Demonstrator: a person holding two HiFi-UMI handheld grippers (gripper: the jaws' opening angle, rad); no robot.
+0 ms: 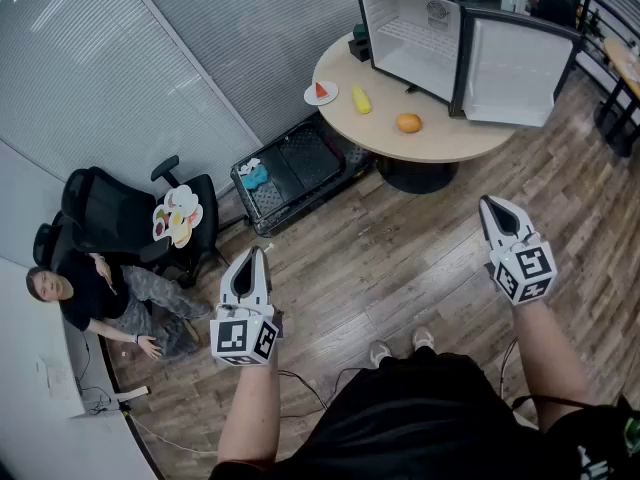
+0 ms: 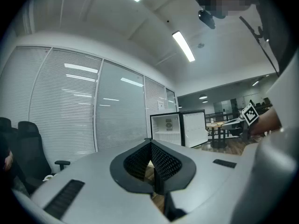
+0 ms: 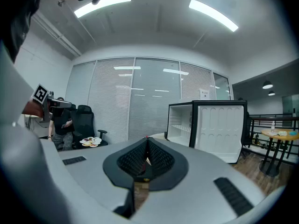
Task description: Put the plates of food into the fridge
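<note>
Starting with left gripper (image 1: 255, 260) and right gripper (image 1: 492, 210) both closed and empty, best open one early and take the plate (image 1: 321, 92) level by its rim.

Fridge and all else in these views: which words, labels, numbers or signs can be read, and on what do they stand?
None can be read.
Round label on the fridge's back wall: too small.
Paper sheet on the glass wall: blurred.
Marker cubes: square patterns only, no letters.

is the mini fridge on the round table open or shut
Open: the mini fridge has its door swung wide, baring its white inside.
</note>
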